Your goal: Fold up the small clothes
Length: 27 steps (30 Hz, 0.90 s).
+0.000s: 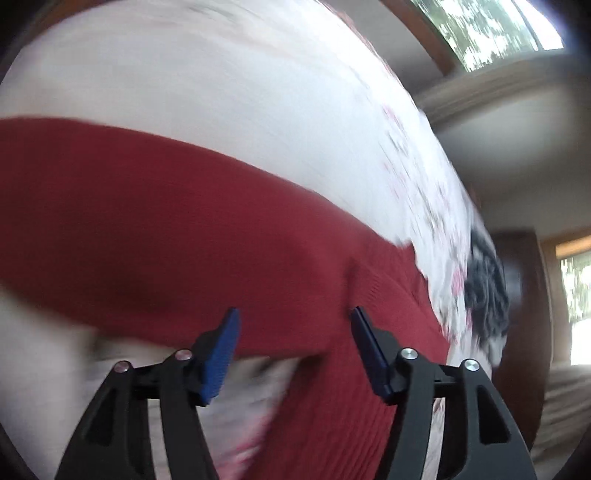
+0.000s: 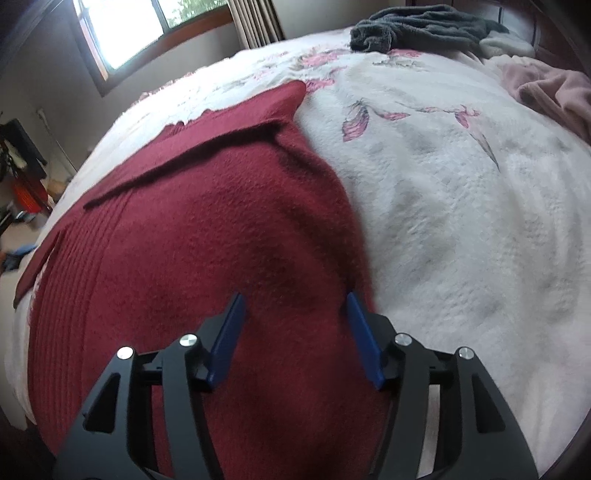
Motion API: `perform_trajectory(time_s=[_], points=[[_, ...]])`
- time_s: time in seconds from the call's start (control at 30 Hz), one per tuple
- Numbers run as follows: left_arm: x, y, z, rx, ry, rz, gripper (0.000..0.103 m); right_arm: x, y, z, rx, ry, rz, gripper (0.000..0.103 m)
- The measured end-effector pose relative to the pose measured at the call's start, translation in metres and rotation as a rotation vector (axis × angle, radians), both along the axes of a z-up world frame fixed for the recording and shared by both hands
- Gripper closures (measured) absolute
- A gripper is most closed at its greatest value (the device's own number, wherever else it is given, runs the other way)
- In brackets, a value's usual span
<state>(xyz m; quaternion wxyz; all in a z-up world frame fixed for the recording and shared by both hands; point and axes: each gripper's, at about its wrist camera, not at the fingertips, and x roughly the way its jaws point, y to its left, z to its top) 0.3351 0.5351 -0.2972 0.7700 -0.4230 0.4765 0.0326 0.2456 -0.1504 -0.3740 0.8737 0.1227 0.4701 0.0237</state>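
Over the white floral bedspread (image 2: 461, 192), I am holding both grippers, left (image 1: 293, 314) and right (image 2: 295, 299), spread wide and empty above the flat-lying red sweater (image 2: 207, 236), judging an edge grasp comes next.

No readable text

Neither wrist view shows any legible lettering, label, brand or number; the left view may be too blurred.

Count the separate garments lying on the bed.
4: red sweater spread at the near edge; dark grey garment at the far side; whitish piece beside it; pink one far right. Others may be hidden.
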Motion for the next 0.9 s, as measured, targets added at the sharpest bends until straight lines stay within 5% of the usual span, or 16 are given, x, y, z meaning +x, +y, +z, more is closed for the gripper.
perform_trajectory(time_s=[0.13,0.33,0.67,0.77,0.9], points=[[-0.082,0.102,-0.004,-0.049,-0.013,0.249,0.038,-0.009,0.015,0.018,0.028,0.022,0.024,0.040],[-0.138,0.183,-0.021,-0.049,0.003,0.479,0.038,-0.023,0.059,0.048,0.049,0.008,0.101,0.040],[-0.126,0.229,-0.049,-0.067,0.022,0.528,0.040,-0.019,0.116,0.069,0.054,0.015,0.186,0.040],[-0.118,0.229,-0.050,-0.068,0.042,0.512,0.076,-0.020,0.121,0.072,0.056,0.018,0.188,0.040],[-0.106,0.228,-0.028,-0.028,0.014,0.492,0.087,-0.019,0.123,0.075,0.053,0.018,0.192,0.040]])
